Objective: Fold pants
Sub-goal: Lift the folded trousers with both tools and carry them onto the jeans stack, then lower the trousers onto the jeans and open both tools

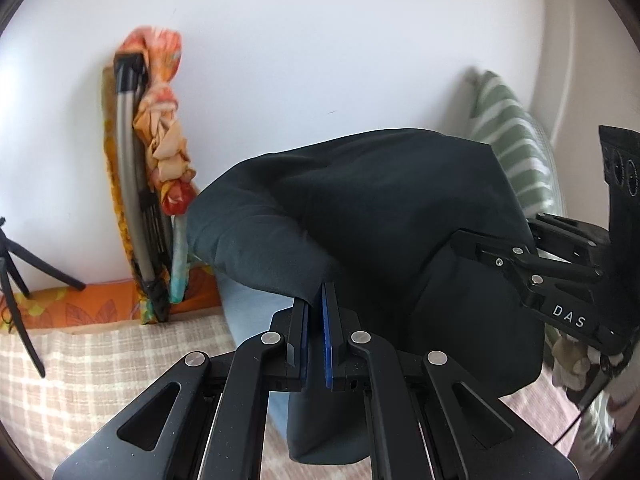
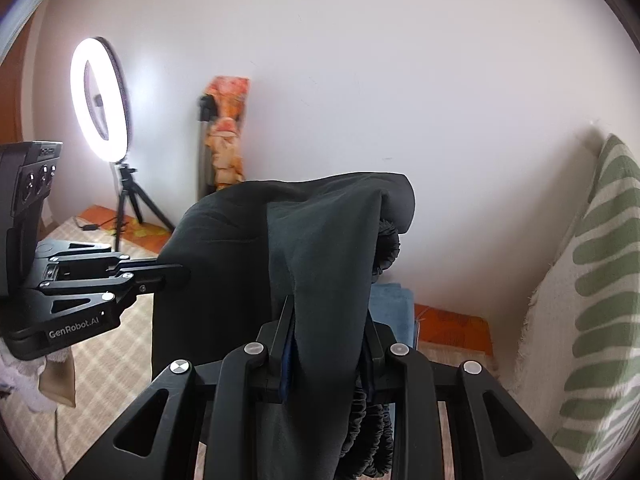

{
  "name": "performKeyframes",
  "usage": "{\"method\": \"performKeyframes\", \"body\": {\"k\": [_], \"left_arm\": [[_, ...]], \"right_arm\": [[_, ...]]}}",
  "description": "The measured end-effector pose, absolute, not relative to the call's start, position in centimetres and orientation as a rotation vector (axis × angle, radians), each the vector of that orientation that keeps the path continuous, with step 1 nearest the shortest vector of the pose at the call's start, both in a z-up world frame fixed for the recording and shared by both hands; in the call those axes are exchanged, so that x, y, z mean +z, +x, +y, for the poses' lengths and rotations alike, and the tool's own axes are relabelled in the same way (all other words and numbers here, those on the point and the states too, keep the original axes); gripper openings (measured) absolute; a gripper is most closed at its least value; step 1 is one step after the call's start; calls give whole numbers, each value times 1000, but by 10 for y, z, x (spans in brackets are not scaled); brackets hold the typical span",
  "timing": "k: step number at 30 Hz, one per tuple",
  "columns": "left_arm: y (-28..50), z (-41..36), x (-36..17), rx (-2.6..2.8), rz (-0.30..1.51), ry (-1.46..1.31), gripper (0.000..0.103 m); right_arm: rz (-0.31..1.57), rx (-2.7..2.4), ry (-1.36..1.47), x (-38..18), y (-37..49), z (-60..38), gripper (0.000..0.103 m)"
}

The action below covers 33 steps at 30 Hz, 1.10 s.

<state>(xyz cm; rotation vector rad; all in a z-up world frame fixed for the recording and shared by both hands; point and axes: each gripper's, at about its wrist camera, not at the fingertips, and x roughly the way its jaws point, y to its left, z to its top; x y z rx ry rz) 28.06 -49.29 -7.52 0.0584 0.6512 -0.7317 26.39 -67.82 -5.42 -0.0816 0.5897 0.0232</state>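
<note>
Dark pants hang in the air between my two grippers, above the bed. My left gripper is shut on a fold of the dark fabric at its tips. My right gripper is shut on the pants near the gathered elastic waistband, with cloth draped down over its jaws. The right gripper also shows in the left wrist view, clamped on the pants' right side. The left gripper also shows in the right wrist view, clamped on the pants' left side.
A checked bedspread lies below. A folded frame wrapped in orange cloth leans on the white wall. A lit ring light on a tripod stands at left. A green striped cushion is at right. Blue cloth lies behind the pants.
</note>
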Motion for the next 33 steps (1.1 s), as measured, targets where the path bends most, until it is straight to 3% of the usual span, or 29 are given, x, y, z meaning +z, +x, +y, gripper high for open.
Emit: {"method": "performKeyframes", "body": {"k": [7, 9, 11, 12, 14, 15, 16, 18, 33], "left_arm": [[310, -507, -107, -665, 716, 86, 4], [316, -505, -112, -640, 723, 83, 5], [320, -503, -116, -631, 742, 81, 13], [321, -501, -116, -634, 754, 77, 15], [320, -496, -116, -644, 760, 78, 47], [318, -494, -116, -648, 757, 86, 53], [315, -491, -116, -654, 753, 97, 58], [309, -484, -116, -667, 749, 109, 58], [247, -431, -93, -658, 663, 103, 74]], "right_arm": [[688, -16, -51, -92, 312, -691, 27], [727, -61, -53, -102, 325, -695, 34], [738, -119, -53, -106, 331, -701, 43], [744, -135, -42, -106, 330, -705, 56], [741, -130, -7, -105, 329, -712, 66], [735, -135, -5, -103, 327, -713, 68], [731, -148, -5, -102, 323, -713, 71], [721, -171, 24, -101, 315, -715, 88], [669, -174, 0, -95, 228, -678, 97]]}}
